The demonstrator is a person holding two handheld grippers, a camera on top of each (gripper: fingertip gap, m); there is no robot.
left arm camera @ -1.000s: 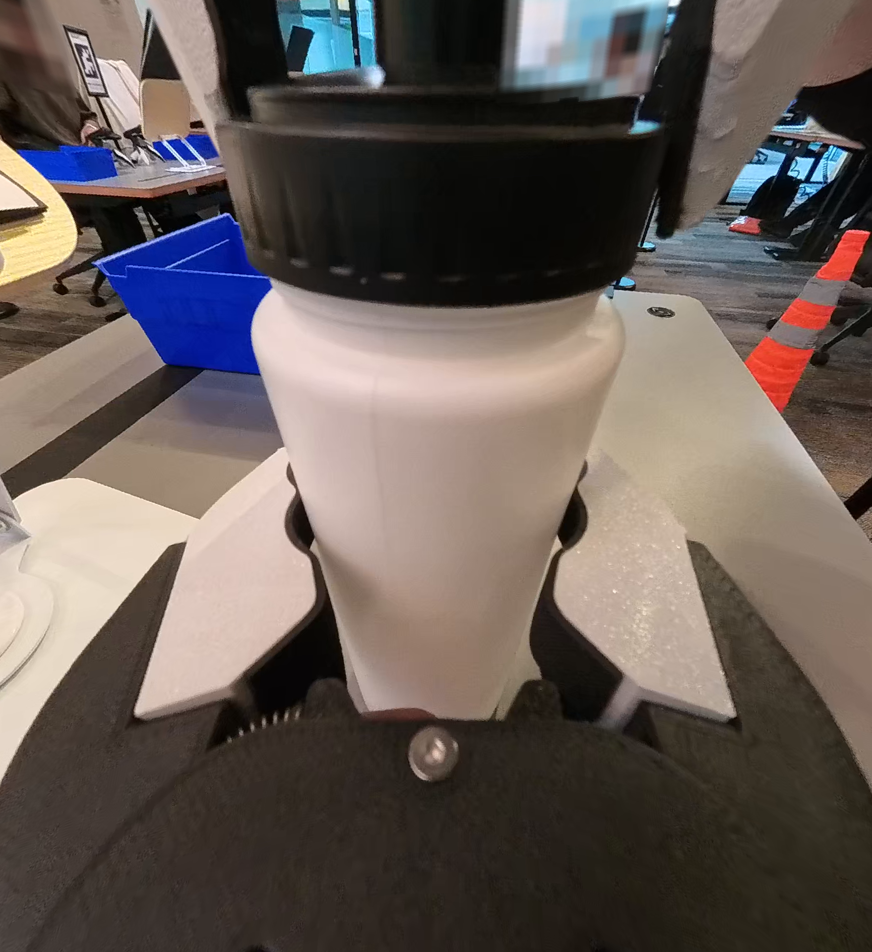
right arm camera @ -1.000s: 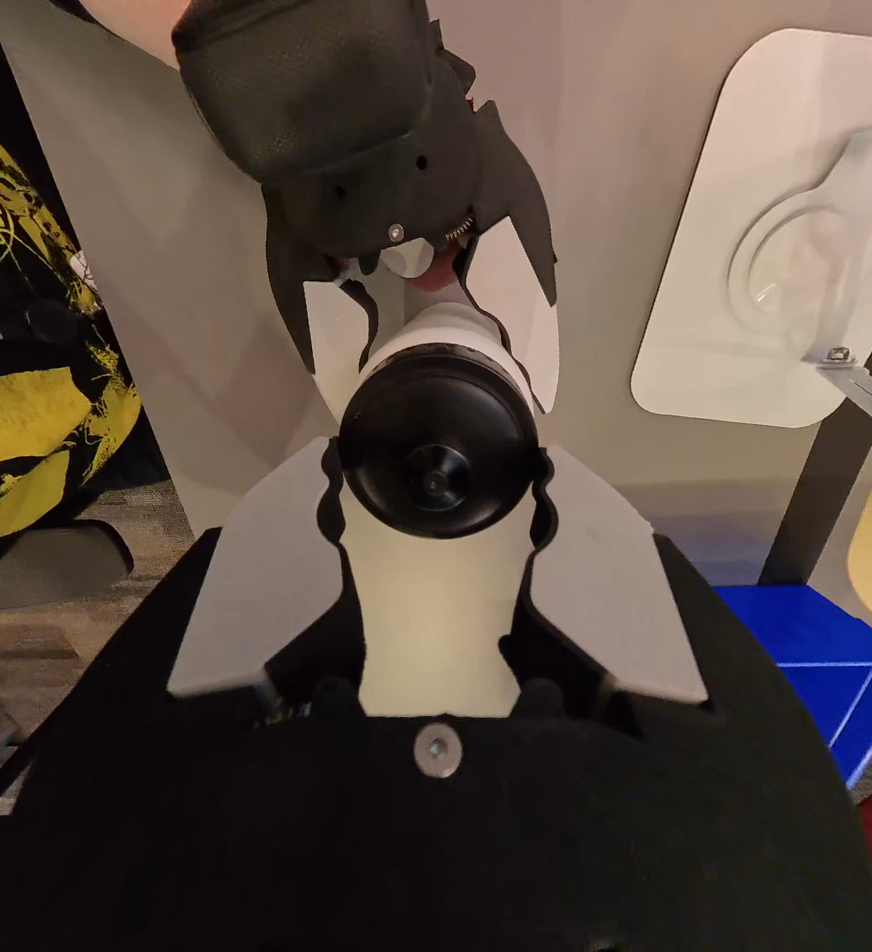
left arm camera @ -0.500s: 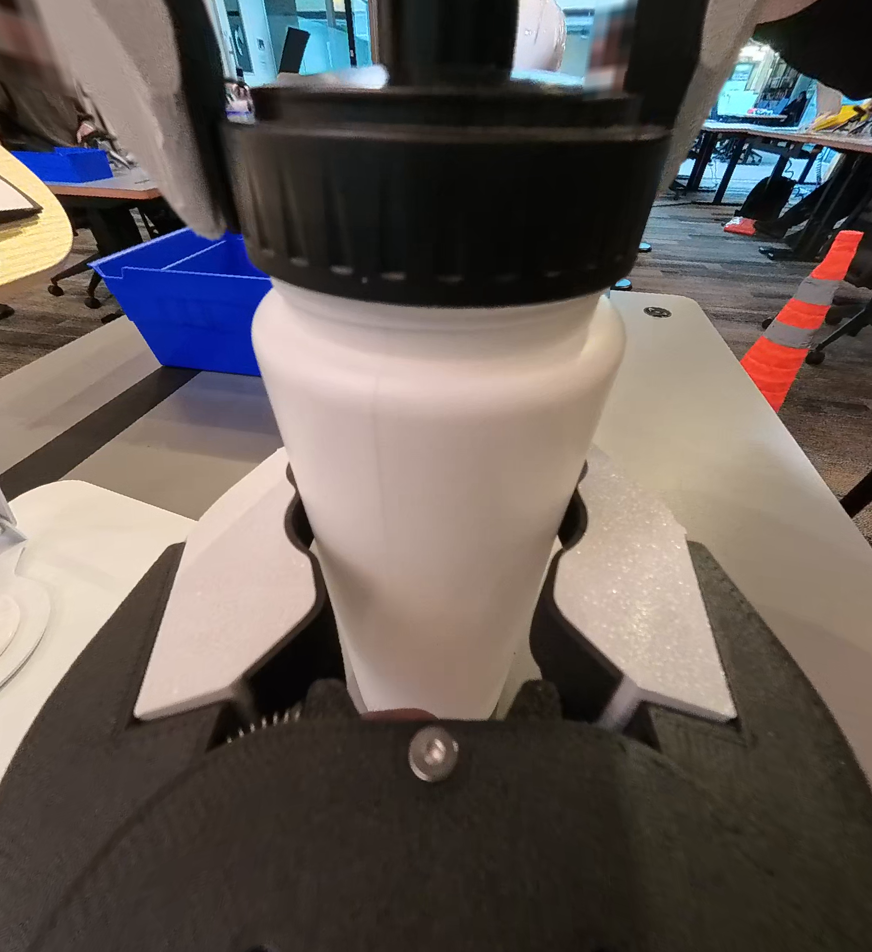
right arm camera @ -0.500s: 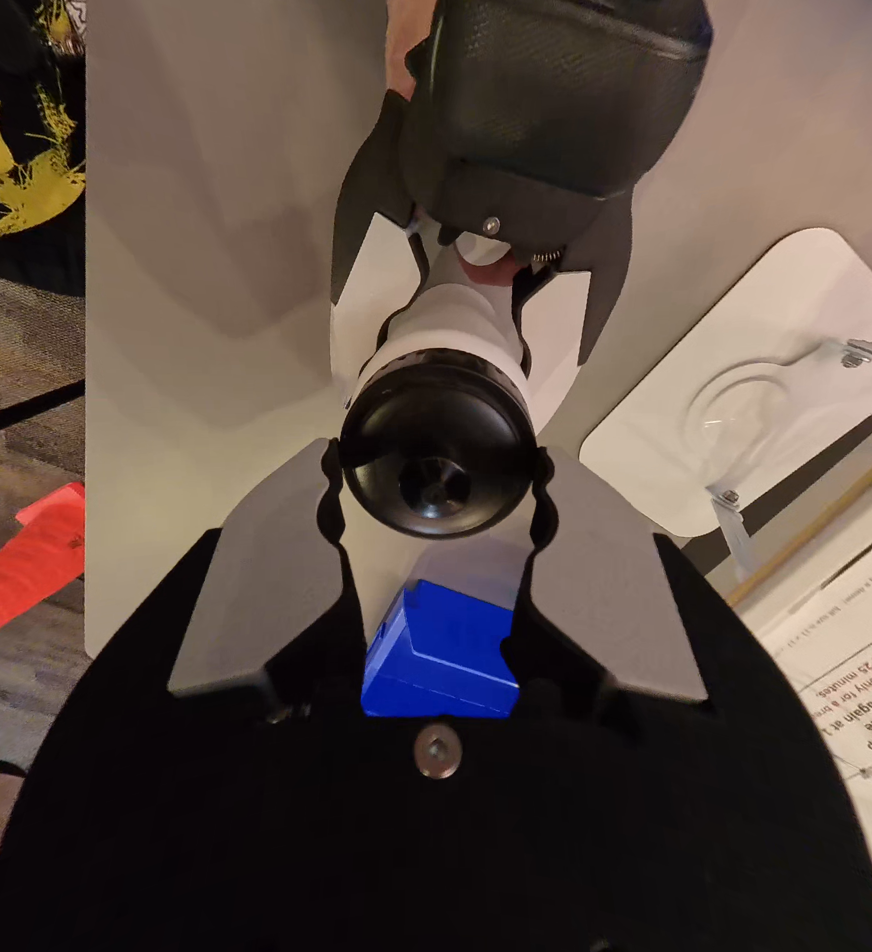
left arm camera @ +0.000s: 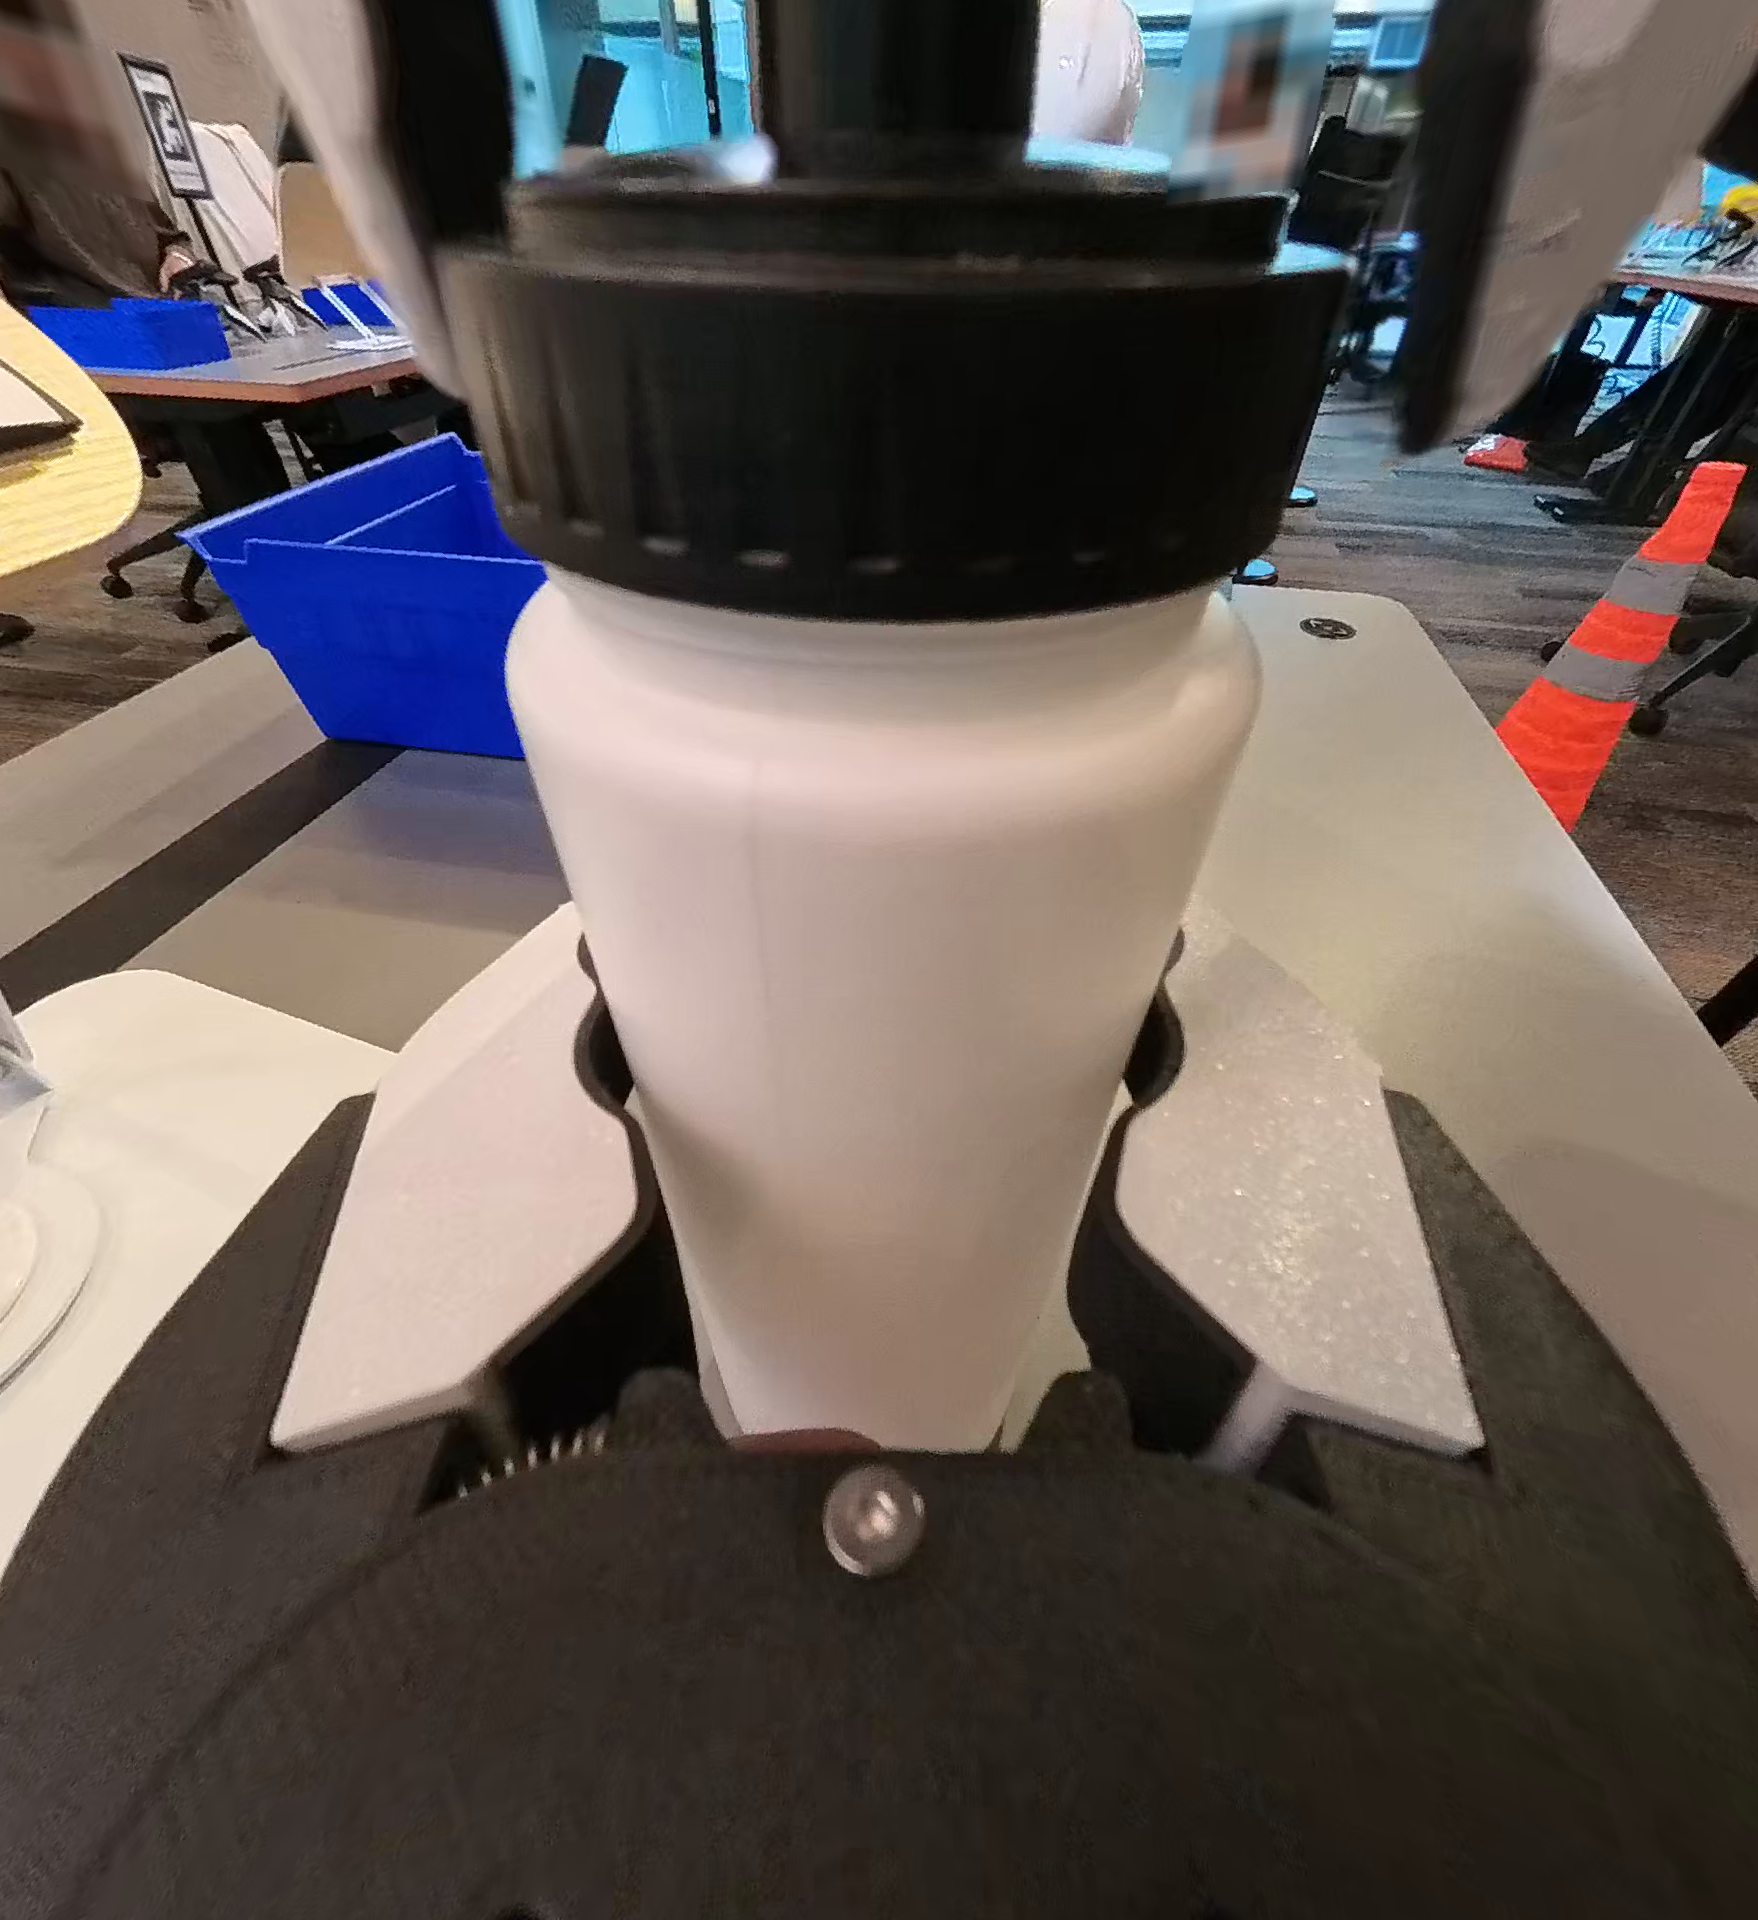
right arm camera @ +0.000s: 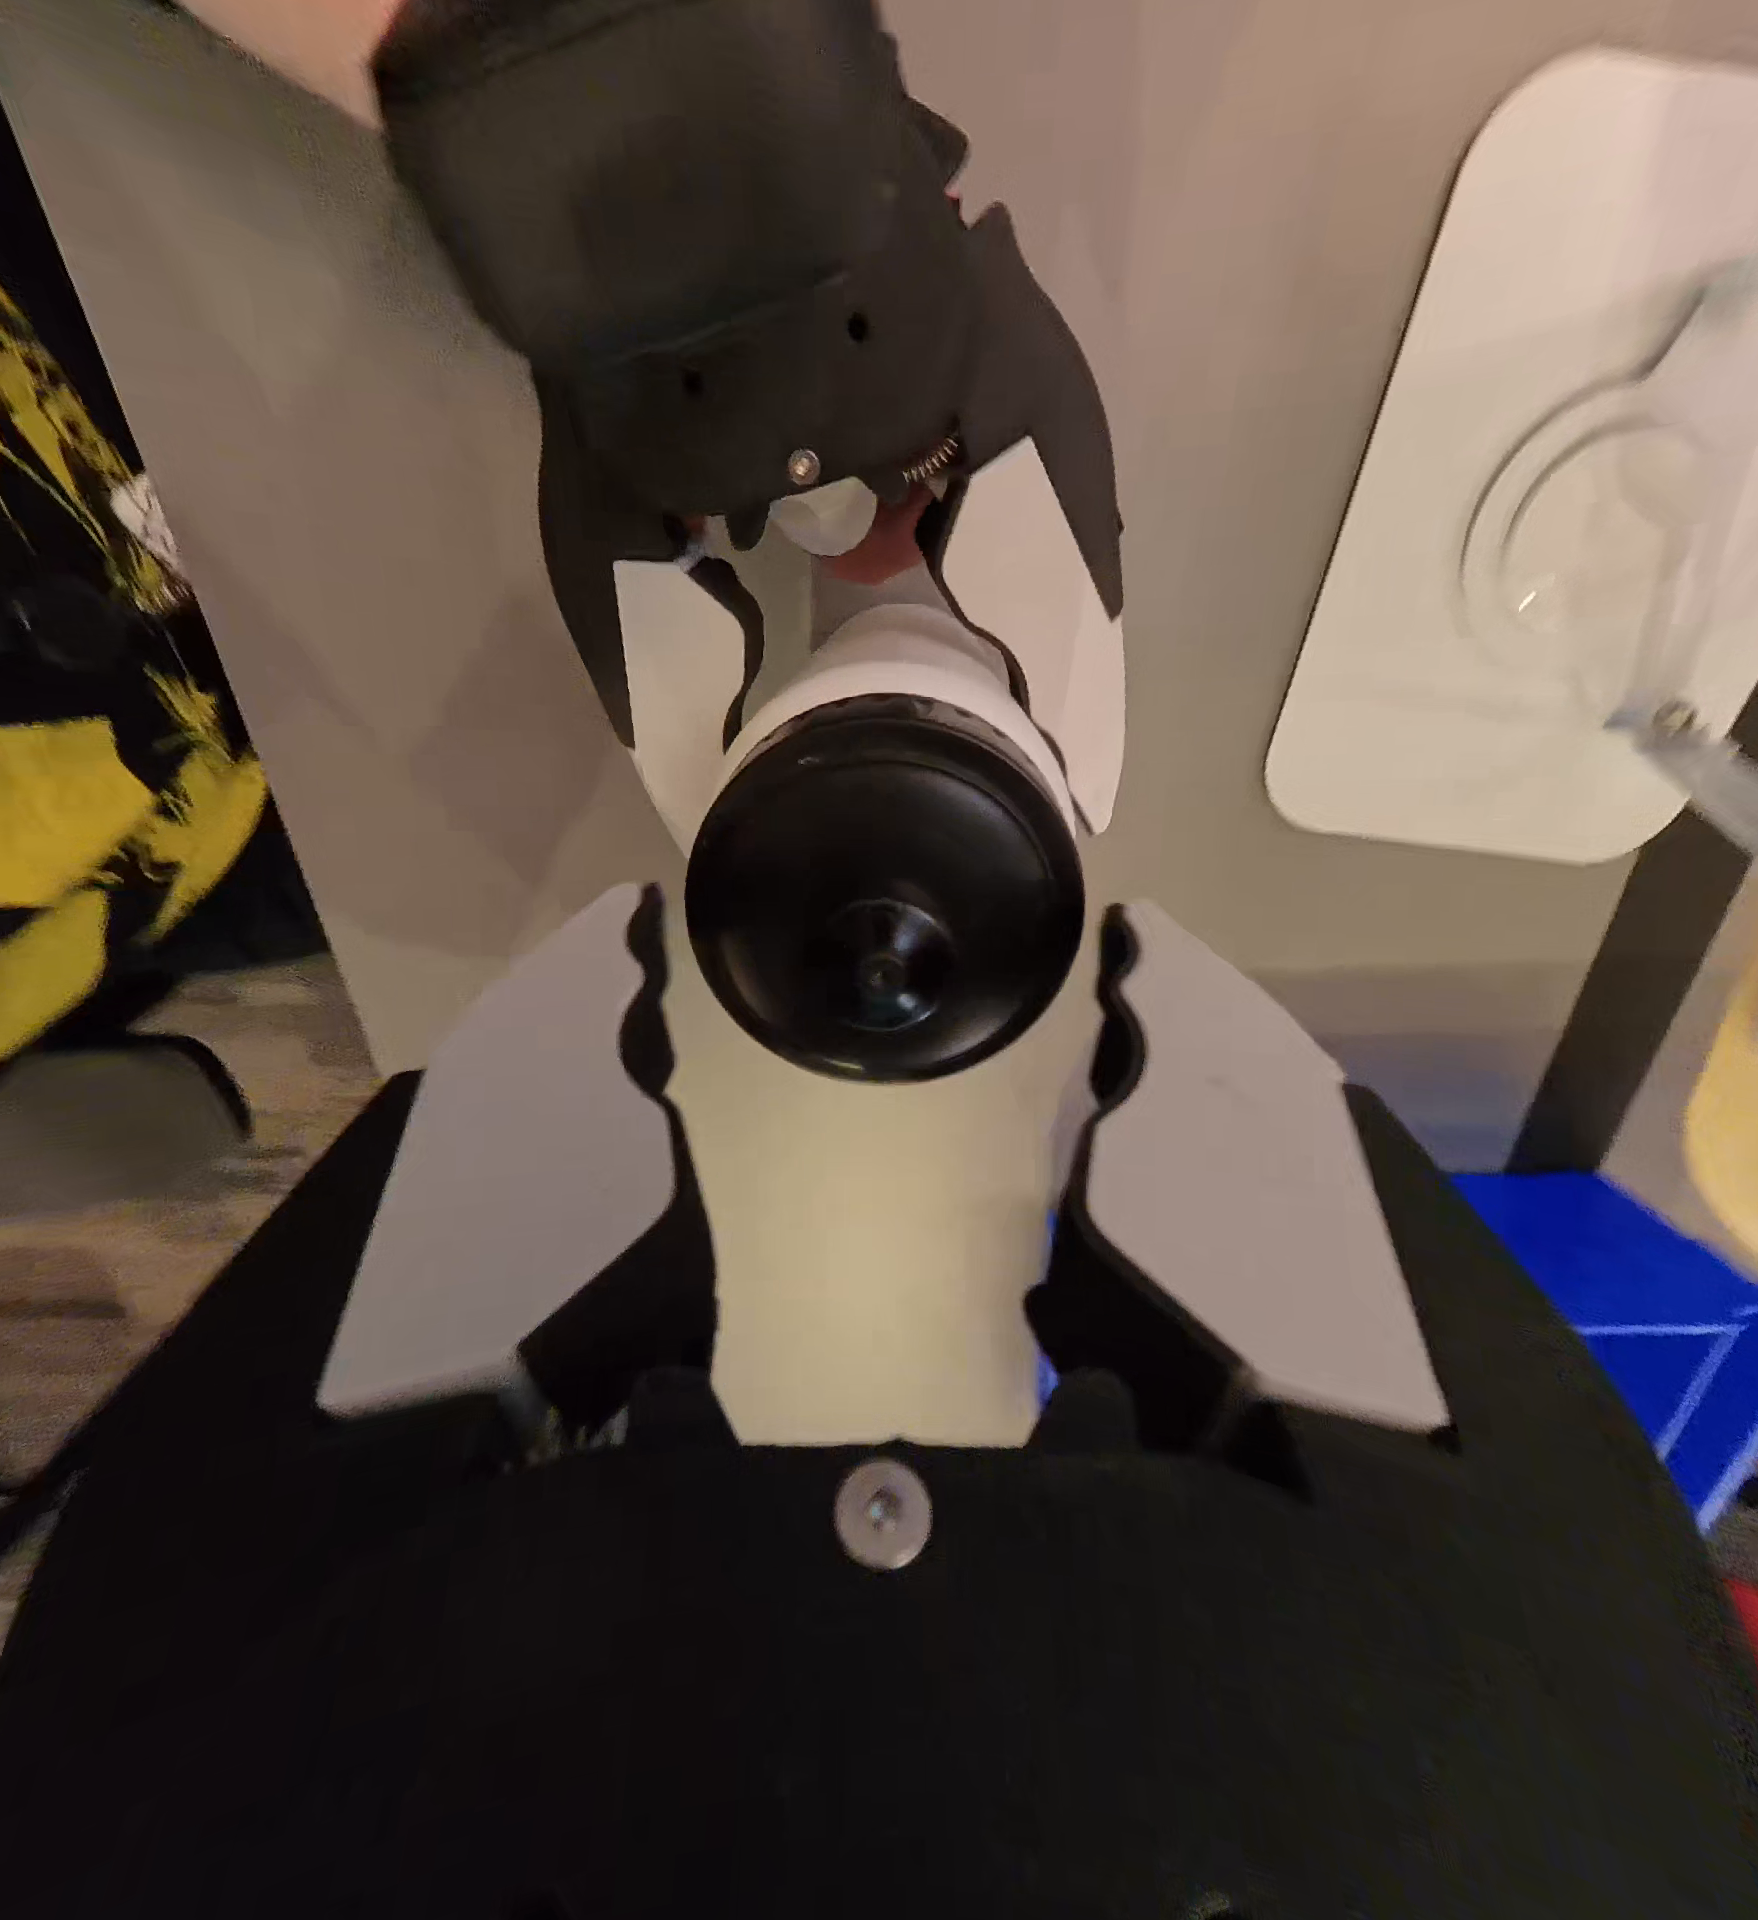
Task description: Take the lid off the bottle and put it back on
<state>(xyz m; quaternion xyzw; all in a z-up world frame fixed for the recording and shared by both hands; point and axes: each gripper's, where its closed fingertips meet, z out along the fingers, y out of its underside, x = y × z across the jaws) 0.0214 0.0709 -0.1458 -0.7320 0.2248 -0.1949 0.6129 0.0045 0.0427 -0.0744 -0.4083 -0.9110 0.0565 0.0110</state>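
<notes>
A white bottle (left arm camera: 875,935) with a black ribbed lid (left arm camera: 885,416) stands upright in my left gripper (left arm camera: 880,935), which is shut on its lower body. My right gripper (right arm camera: 880,904) comes down from above, with its two fingers on either side of the lid (right arm camera: 885,894). A thin gap shows on each side, so it is slightly open around the lid. The lid sits on the bottle's neck. The left gripper (right arm camera: 875,665) and the bottle (right arm camera: 896,665) show from above in the right wrist view. The right gripper's fingers (left arm camera: 1477,208) flank the lid's top.
The grey table (left arm camera: 1426,935) lies under the bottle. A blue bin (left arm camera: 376,644) is at its far left. A white pad with a clear stand (right arm camera: 1540,520) is on the left. An orange cone (left arm camera: 1623,644) stands on the floor to the right. Other tables and people are far behind.
My right gripper has turned back around the lid to its angle of one second ago, and its fingers now stand slightly off the lid. The left gripper and bottle have stayed still.
</notes>
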